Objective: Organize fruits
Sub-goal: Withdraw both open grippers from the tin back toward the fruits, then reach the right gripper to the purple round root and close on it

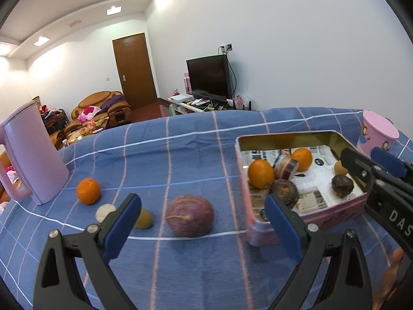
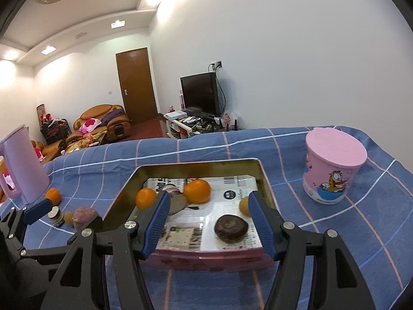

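Both grippers tilt down over the blue checked tablecloth (image 1: 180, 149): the left gripper (image 1: 201, 219) has its fingers spread wide and empty around a mottled purple passion fruit (image 1: 189, 215) lying on the cloth, while the right gripper (image 2: 209, 222) hangs half open and empty above the pink tin (image 2: 206, 258). Inside the paper-lined tin sit two oranges (image 2: 197, 191), a small yellow fruit (image 2: 244, 206) and a dark wrinkled passion fruit (image 2: 231, 228)

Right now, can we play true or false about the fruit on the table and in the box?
1. The tin box has two oranges inside. True.
2. The left gripper squeezes the purple passion fruit. False: open, the fruit lies free on the blue cloth.
3. One orange sits beside the pink jug. True.
4. The pink cartoon cup is inside the box. False: it stands on the cloth beside it.
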Demonstrator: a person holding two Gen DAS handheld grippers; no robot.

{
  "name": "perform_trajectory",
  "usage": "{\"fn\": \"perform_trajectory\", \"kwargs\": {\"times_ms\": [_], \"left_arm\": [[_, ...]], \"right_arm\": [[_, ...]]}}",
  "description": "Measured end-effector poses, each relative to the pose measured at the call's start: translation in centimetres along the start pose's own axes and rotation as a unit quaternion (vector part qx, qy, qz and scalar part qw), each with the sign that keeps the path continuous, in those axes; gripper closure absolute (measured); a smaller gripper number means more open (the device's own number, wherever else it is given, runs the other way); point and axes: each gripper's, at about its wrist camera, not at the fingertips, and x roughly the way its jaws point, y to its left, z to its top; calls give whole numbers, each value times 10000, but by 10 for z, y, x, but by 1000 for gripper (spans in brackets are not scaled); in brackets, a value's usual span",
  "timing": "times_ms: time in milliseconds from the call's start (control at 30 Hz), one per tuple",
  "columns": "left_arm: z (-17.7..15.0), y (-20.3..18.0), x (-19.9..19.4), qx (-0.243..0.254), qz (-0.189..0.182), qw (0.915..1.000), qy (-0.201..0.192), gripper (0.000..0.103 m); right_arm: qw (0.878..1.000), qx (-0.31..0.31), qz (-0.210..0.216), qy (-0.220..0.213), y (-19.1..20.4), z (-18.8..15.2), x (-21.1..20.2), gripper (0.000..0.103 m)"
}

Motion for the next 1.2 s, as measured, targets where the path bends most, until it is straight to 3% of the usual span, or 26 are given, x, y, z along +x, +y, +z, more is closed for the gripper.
{"fn": "perform_trajectory", "kwargs": {"times_ms": [700, 833, 1033, 1200], "left_arm": [[-2, 126, 25, -623, 670, 9956, 189, 4], [-2, 146, 30, -812, 733, 9937, 258, 5], [-1, 166, 32, -1013, 855, 9908, 265, 5], [1, 172, 36, -1061, 881, 9900, 292, 5]], "right_arm": [[9930, -683, 946, 178, 87, -4, 17, 39], [9872, -1020, 1166, 380, 113, -4, 25, 51], [9724, -1619, 1502, 751, 156, -3, 45, 51], [9610, -2045, 1497, 1106, 178, -7, 65, 51]]}}
